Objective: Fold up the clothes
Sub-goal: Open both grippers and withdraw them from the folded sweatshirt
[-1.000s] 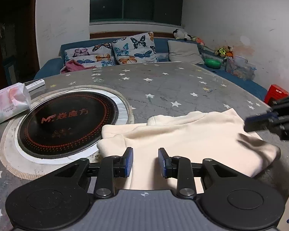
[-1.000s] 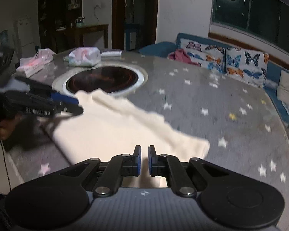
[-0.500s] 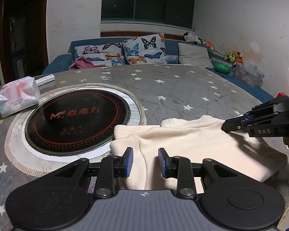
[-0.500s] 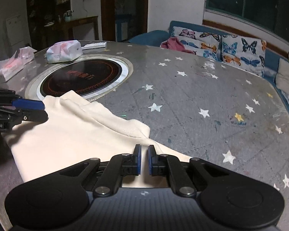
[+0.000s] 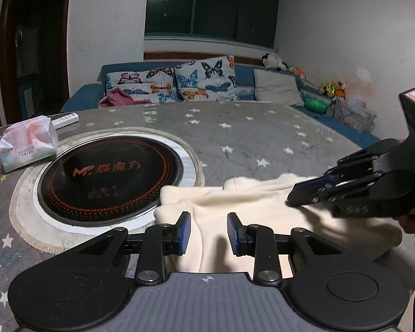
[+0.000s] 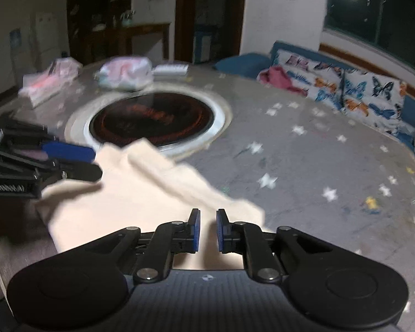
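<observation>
A cream garment (image 5: 251, 207) lies folded on the star-patterned table near its front edge; it also shows in the right wrist view (image 6: 141, 193). My left gripper (image 5: 209, 232) is open with its jaws a little above the garment's near left part, holding nothing. It shows from the side in the right wrist view (image 6: 91, 163). My right gripper (image 6: 207, 229) is slightly open over the garment's right end, with nothing between the pads. In the left wrist view the right gripper (image 5: 301, 193) reaches in from the right, tips at the cloth.
A round black induction hob (image 5: 110, 177) is set in the table left of the garment. A tissue pack (image 5: 27, 141) and a remote (image 5: 65, 119) lie at the far left. A blue sofa with butterfly cushions (image 5: 204, 80) stands behind the table.
My right gripper's jaws have parted from shut to slightly open and it has swung left over the garment. My left gripper stayed open and moved closer to the cloth.
</observation>
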A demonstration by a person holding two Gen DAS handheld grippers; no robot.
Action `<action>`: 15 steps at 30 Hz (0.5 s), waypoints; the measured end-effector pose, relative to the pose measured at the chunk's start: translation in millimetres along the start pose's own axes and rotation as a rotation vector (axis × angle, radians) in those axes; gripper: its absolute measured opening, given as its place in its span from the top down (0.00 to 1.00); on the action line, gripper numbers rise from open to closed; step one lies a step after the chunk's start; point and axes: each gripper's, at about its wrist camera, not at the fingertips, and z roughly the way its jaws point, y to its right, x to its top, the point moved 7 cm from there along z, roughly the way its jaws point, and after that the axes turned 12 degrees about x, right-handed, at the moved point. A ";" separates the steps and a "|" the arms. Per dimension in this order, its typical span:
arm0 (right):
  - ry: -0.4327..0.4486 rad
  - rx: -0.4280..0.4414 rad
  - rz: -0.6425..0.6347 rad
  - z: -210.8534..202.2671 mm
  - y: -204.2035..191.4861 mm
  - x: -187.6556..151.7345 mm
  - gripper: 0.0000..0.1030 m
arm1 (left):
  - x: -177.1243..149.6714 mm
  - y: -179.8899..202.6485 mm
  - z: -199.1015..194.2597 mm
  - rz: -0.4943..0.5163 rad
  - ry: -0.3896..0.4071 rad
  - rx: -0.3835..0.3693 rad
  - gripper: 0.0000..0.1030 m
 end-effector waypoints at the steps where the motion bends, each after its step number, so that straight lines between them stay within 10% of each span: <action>1: -0.002 0.000 0.002 1.3 -0.2 -0.6 0.89 | -1.7 -0.1 0.9 0.006 -0.006 0.004 0.69; 15: 0.042 0.041 -0.036 -36.4 -33.4 -4.1 0.85 | -13.8 -5.5 6.6 0.024 -0.028 0.005 0.69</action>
